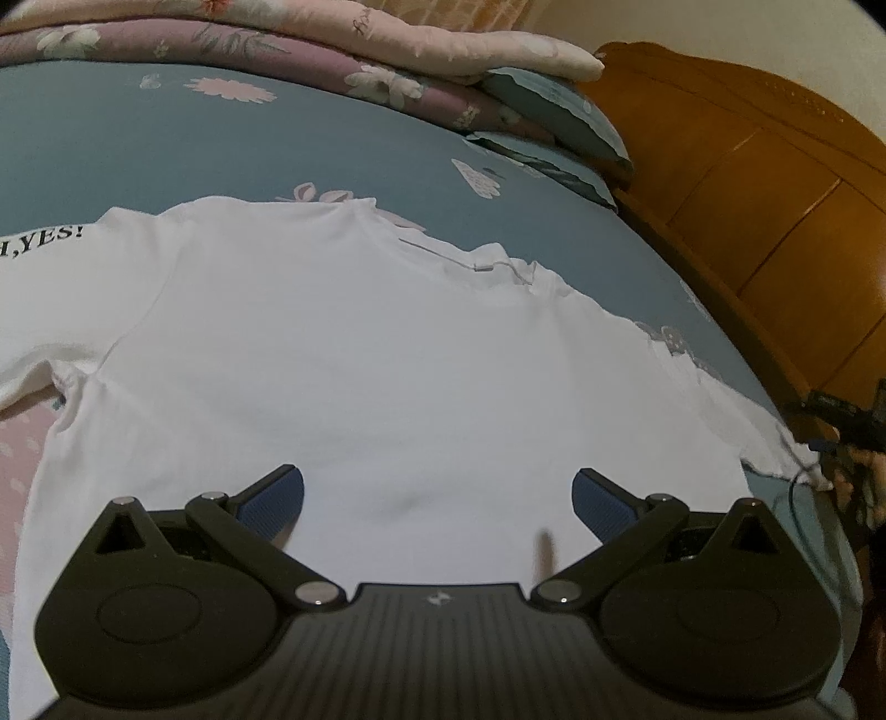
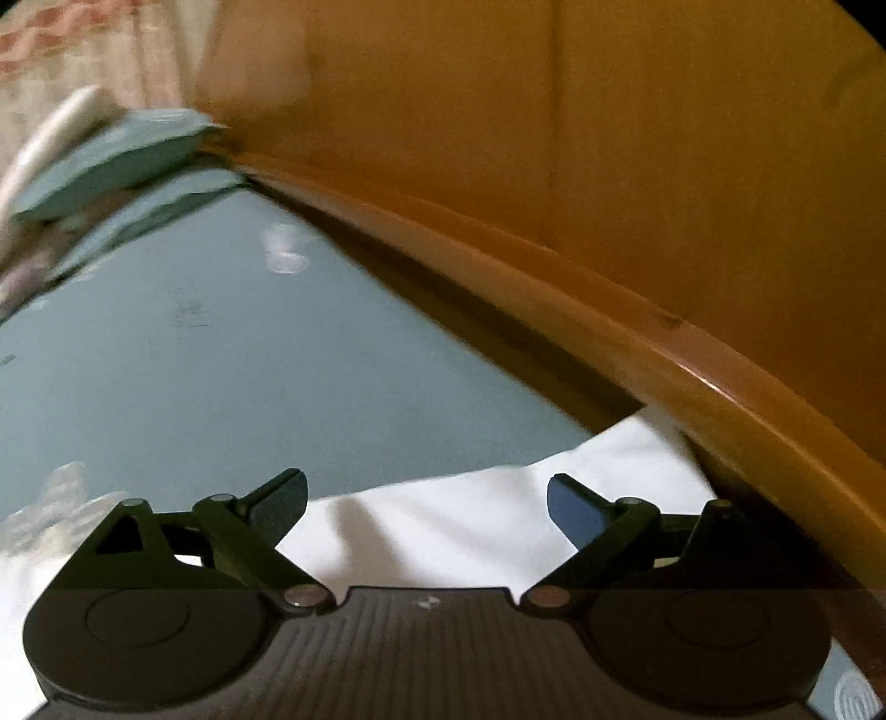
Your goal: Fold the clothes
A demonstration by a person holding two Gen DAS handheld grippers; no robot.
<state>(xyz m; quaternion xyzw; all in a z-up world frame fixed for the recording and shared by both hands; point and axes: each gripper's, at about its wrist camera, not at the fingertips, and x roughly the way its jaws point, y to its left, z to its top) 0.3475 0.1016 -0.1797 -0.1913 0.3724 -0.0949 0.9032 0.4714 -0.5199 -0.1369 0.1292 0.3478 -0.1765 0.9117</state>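
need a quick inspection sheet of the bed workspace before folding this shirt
surface: blue floral bedsheet, mostly flat.
job's things: white t-shirt spread flat, black lettering on one sleeve; its edge reaches the wooden bed frame.
clutter: folded floral quilts and pillows stacked at the far side.
grippers: left tongs open over the shirt body; right tongs open over the shirt edge; neither holds cloth.
cables: thin dark cable near the shirt's right sleeve.
surroundings: wooden headboard panels.
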